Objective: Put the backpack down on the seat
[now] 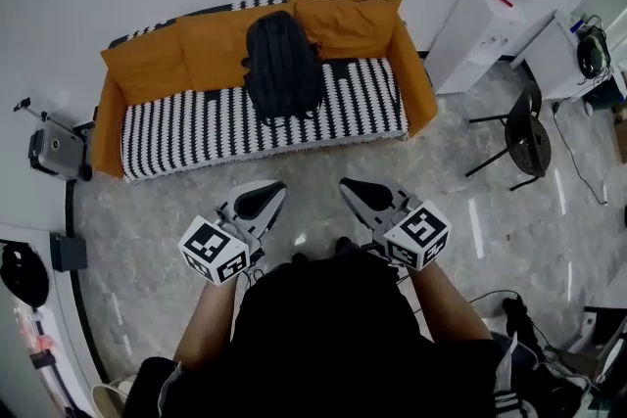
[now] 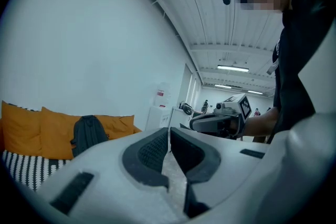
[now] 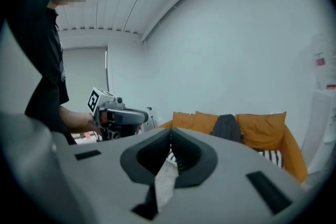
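A dark backpack (image 1: 282, 66) stands on the striped seat of the sofa (image 1: 206, 127), leaning against the orange back cushions. It also shows small in the left gripper view, backpack (image 2: 88, 135), and in the right gripper view, backpack (image 3: 227, 127). My left gripper (image 1: 268, 195) and right gripper (image 1: 355, 191) hover over the floor in front of the sofa, well short of the backpack. Both are shut with nothing between the jaws. In each gripper view the tips meet, left gripper (image 2: 168, 131), right gripper (image 3: 170, 132).
A white cabinet (image 1: 472, 36) stands right of the sofa, with a black stool (image 1: 527, 140) and a desk (image 1: 568, 59) beyond. A tripod-mounted device (image 1: 54, 150) stands left of the sofa. Cables lie on the marble floor (image 1: 460, 230) at lower right.
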The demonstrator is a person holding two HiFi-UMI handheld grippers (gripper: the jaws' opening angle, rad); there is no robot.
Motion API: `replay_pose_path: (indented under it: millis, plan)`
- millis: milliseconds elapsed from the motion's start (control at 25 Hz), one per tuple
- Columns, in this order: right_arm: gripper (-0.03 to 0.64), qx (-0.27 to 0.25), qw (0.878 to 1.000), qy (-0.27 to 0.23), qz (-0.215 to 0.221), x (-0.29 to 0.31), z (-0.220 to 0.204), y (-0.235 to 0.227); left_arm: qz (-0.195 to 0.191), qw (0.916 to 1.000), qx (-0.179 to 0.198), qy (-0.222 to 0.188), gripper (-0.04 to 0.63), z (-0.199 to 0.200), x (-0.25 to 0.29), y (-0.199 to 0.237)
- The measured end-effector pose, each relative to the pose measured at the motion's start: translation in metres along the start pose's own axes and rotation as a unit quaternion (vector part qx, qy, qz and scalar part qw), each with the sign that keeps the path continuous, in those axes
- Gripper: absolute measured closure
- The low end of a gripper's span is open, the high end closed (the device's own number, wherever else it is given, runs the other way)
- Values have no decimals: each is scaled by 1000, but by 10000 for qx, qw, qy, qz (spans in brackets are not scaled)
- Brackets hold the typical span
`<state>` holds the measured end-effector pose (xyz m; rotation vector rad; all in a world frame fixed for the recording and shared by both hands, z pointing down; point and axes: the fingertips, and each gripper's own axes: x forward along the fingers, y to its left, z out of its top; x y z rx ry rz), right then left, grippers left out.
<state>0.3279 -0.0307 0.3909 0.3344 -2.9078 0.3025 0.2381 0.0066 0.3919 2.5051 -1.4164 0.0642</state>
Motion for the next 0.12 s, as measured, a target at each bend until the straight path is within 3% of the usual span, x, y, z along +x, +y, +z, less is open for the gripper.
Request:
replay_pose_path:
  millis: [120]
  plan:
    - [589, 12, 10000, 48, -63, 4, -5, 9, -63, 10000, 38, 10, 563, -1, -11, 0]
